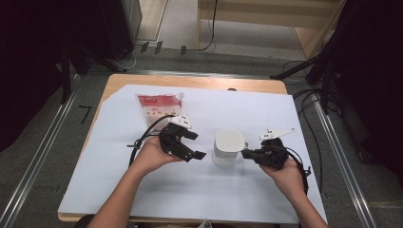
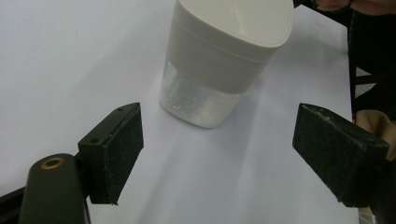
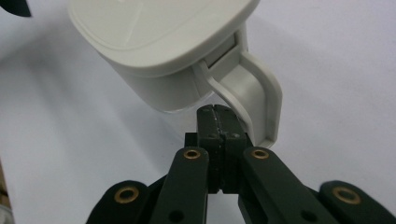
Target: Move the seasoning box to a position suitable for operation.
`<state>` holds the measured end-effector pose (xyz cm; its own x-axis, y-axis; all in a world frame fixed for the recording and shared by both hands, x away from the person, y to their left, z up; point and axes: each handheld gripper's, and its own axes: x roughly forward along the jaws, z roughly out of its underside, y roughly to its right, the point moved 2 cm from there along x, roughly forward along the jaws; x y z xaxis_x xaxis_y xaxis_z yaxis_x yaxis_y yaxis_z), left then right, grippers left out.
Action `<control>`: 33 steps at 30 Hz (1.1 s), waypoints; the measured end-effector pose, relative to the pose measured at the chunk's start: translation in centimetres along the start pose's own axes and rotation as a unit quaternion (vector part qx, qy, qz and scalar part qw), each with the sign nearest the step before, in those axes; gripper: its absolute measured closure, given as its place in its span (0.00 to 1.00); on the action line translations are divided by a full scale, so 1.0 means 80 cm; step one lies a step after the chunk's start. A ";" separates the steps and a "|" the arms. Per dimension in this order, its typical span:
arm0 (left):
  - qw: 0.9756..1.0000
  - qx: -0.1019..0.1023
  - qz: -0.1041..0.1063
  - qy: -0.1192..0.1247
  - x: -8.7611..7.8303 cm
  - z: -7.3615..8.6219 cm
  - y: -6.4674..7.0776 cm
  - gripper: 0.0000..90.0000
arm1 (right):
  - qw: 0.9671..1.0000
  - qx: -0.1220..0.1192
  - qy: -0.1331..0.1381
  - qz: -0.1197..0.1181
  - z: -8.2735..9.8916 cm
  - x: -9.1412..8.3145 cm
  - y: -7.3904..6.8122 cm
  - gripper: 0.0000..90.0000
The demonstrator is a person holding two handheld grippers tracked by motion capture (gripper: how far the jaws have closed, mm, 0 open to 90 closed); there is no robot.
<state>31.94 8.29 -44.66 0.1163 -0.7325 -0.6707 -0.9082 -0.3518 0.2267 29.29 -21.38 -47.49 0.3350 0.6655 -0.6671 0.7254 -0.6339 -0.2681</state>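
On the white sheet (image 1: 266,190), from above, the jar (image 1: 228,147) stands mid-table between the left gripper (image 1: 196,144), spread wide and empty just to its left, and the right gripper (image 1: 245,154) at its right side. A red pouch (image 1: 157,108) lies farther off. Along the left gripper's jaws, the jar (image 2: 224,60) stands clear of both pads (image 2: 116,154). Along the right gripper's jaws (image 3: 218,116), they sit fully closed with nothing between, tips beside the jar's handle (image 3: 254,100). Likely next: steady the jar, then hook the handle.
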 end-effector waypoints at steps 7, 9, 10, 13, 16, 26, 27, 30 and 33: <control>1.000 0.008 0.016 -0.009 0.006 -0.003 -0.001 0.20 | 0.999 -0.012 0.029 0.025 -0.012 -0.032 0.000 1.00; 1.000 0.018 0.010 -0.015 0.008 -0.006 -0.002 0.20 | 0.999 -0.005 0.024 0.030 -0.012 -0.031 0.006 1.00; 1.000 0.021 0.008 -0.017 0.008 -0.007 -0.002 0.20 | 0.999 -0.003 0.020 0.031 -0.011 -0.030 0.010 1.00; 0.999 0.028 0.014 -0.016 0.010 -0.012 -0.001 0.21 | 0.999 0.004 0.012 0.031 -0.012 -0.025 0.018 1.00; 0.999 0.033 0.022 -0.020 0.014 -0.018 -0.003 0.21 | 0.999 0.009 0.002 0.033 -0.018 -0.020 0.022 1.00; 0.998 0.046 0.033 -0.029 0.024 -0.032 -0.010 0.21 | 1.000 0.009 0.002 0.025 -0.026 -0.017 0.026 1.00; 0.998 0.046 0.033 -0.029 0.024 -0.032 -0.010 0.21 | 1.000 0.012 0.003 0.025 -0.025 -0.017 0.026 1.00; 0.998 0.050 0.036 -0.031 0.029 -0.036 -0.012 0.21 | 1.000 0.012 0.003 0.023 -0.023 -0.017 0.027 1.00; 0.997 0.052 0.038 -0.039 0.037 -0.038 -0.012 0.21 | 1.000 0.017 0.003 0.023 -0.021 -0.017 0.027 1.00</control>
<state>34.42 4.71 -44.69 0.0172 -0.7064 -0.7076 -0.9507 -0.2307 0.2073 31.39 -22.99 -46.03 0.3715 0.6376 -0.6749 0.6883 -0.6769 -0.2607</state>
